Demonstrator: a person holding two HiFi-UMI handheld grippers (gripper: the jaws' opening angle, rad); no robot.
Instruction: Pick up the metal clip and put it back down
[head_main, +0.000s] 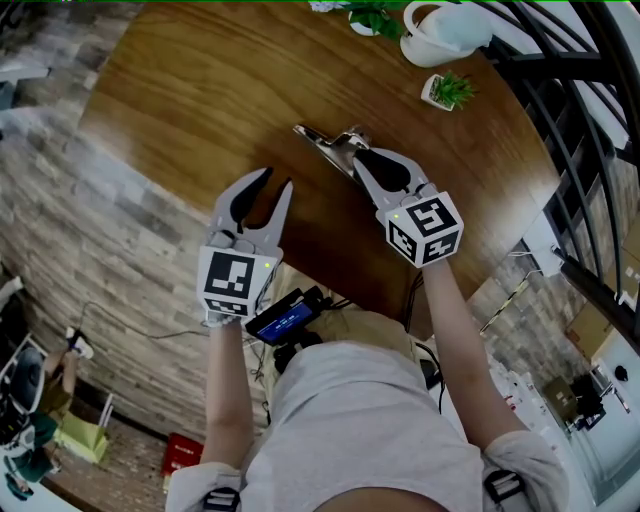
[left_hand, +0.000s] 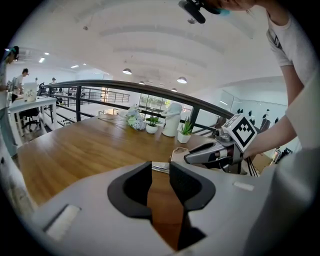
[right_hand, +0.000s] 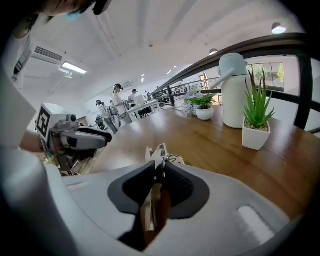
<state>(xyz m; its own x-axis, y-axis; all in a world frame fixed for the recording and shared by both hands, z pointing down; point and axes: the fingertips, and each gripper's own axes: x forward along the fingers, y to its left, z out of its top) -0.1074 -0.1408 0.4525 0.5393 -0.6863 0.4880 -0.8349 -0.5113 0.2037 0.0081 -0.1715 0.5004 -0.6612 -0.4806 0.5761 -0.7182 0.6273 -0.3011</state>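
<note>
The person wears a white short-sleeved T-shirt (head_main: 370, 420) at 6 o'clock. The left gripper (head_main: 278, 180) and right gripper (head_main: 358, 155) are pale grey, with black pads and square-marker cubes.

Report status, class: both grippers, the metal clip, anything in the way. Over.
Left gripper open, empty. Right gripper shut on the metal clip, at the table. Potted plant well clear; nothing in the way.

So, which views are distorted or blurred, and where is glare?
Both gripper views: fisheye, black corners; left gripper view bends the railing into an arc. Right gripper view: pale glare on the table, clip between the jaws slightly soft. Head view: evenly lit, sharp.
</note>
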